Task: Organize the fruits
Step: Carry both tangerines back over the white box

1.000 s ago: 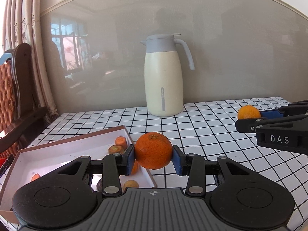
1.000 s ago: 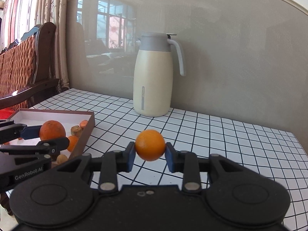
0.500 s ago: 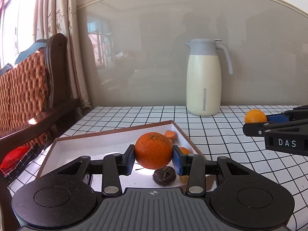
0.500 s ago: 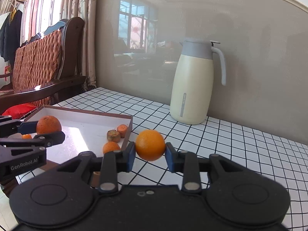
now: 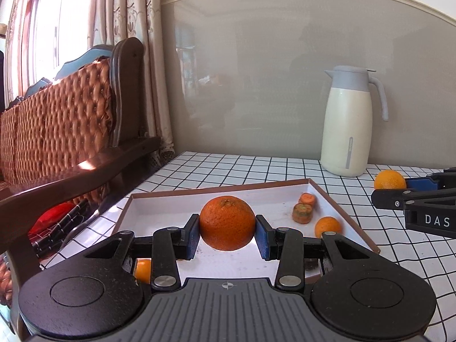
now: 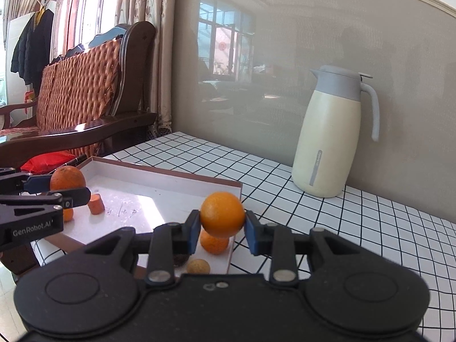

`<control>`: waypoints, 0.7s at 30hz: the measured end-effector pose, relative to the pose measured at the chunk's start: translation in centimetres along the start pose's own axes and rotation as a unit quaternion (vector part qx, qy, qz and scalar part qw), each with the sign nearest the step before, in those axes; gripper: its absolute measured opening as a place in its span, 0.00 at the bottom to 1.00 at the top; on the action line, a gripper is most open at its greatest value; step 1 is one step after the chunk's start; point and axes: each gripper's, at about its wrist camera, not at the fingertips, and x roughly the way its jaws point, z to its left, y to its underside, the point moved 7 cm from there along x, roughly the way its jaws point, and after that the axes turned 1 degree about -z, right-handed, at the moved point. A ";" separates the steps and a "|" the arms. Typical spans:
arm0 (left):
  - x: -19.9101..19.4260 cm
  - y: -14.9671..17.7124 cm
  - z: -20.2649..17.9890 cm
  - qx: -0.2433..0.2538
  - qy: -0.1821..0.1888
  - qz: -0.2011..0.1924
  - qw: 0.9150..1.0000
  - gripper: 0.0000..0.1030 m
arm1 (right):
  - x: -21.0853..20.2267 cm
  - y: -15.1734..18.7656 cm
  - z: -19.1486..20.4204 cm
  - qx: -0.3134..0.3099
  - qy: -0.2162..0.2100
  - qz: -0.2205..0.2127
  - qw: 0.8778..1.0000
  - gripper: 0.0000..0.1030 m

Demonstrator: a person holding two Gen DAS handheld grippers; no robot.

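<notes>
My left gripper is shut on a large dark orange, held above the white inside of a shallow brown-rimmed box. My right gripper is shut on a smaller bright orange, held over the box's near right corner. The box holds small fruits: an orange one, a greenish stub, an orange stub. In the right wrist view the left gripper shows at far left with its orange. In the left wrist view the right gripper's orange shows at right.
A cream thermos jug with a grey lid stands at the back of the checked table, by the wall. A wooden chair with quilted orange back stands left of the table, with a red item on its seat.
Both grippers have moved left, each keeping its orange. The left one is now well over the box; the right one has come to the box's corner.
</notes>
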 end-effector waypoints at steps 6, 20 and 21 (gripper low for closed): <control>0.3 0.2 3.1 -0.012 -0.026 -0.001 1.000 0.39 | 1.1 -0.9 1.8 -0.008 -0.012 -0.005 1.000 0.23; 3.8 -0.4 8.1 -0.033 -0.065 0.005 0.997 0.39 | 5.1 -2.8 4.0 -0.003 -0.024 -0.007 1.000 0.23; 4.2 -0.4 8.2 -0.035 -0.066 0.006 0.997 0.39 | 5.5 -2.9 3.9 -0.002 -0.023 -0.005 1.000 0.23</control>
